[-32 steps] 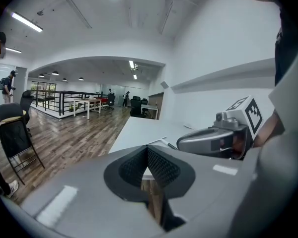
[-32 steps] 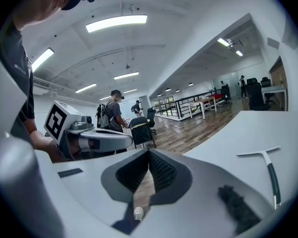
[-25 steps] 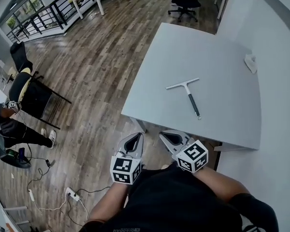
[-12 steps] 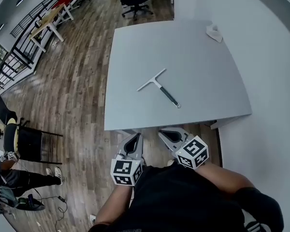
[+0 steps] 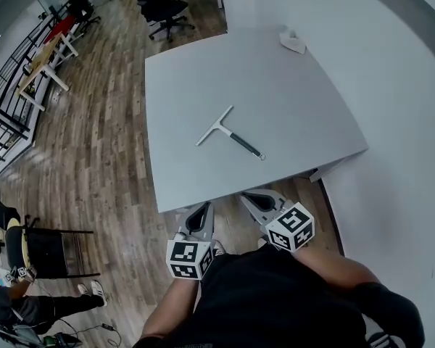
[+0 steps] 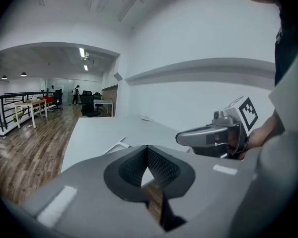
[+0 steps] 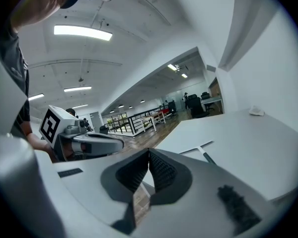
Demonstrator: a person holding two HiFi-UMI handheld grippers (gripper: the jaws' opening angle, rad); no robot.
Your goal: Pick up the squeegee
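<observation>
Near the middle of the grey tabletop lies the squeegee, with bare surface on every side and a crumpled cloth well apart at the far corner. Off the near edge, over the wood floor, the left gripper and right gripper hang side by side, each with jaws closed together on nothing.

Both grippers sit low, tucked close in front of the torso. The left gripper points forward and a touch to the right, its jaws pressed together at the tips with nothing between them. The right gripper is just beside it, angled in to the left, jaws likewise closed and empty. The tips converge but stay apart. The left forearm and right forearm are bare and run back towards the body.
</observation>
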